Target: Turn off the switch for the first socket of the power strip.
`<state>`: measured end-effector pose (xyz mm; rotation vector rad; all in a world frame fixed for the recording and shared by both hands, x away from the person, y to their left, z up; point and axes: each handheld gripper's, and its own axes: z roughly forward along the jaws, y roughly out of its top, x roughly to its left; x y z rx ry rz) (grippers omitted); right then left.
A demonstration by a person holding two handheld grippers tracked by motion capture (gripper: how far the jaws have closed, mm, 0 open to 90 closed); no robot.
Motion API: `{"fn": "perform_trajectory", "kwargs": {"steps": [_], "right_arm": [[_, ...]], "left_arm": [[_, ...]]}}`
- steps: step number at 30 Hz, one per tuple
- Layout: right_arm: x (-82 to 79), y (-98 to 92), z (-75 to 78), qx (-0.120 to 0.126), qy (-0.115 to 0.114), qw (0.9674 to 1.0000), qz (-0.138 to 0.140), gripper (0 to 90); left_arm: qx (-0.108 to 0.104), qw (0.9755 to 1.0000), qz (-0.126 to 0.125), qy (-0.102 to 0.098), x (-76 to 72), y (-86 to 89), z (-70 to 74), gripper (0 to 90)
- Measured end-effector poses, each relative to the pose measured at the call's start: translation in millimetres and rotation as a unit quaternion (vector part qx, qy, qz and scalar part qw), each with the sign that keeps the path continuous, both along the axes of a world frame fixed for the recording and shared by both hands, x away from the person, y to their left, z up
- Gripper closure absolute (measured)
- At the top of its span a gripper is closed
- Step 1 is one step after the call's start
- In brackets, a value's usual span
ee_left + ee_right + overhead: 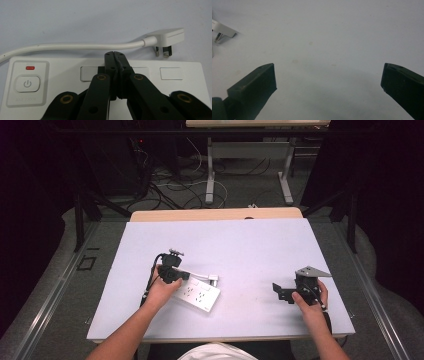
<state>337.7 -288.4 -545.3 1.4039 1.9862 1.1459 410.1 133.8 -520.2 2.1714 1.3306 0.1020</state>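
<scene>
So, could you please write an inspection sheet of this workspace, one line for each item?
Surface: pale lilac table, a few faint stains in the right gripper view.
Job's things: white power strip lying flat; its red indicator glows above the power button; its white plug lies loose on the table, prongs bare.
Clutter: nothing seen.
Grippers: left gripper shut, tips over the strip's top face, nothing between them; right gripper open above bare table, apart from the strip.
Cables: white cord curving from the plug along the strip's far edge; loose cables on the floor behind.
Surroundings: a second desk's legs, dark curtains.
</scene>
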Motion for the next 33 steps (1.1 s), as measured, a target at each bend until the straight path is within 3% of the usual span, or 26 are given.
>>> {"fn": "perform_trajectory", "kwargs": {"steps": [33], "right_arm": [[1.0,-4.9,0.3,0.004,-0.002,1.0,-0.004,0.0]], "left_arm": [[-0.001,1.0,0.001,-0.005,1.3,1.3,0.9,89.9]]}}
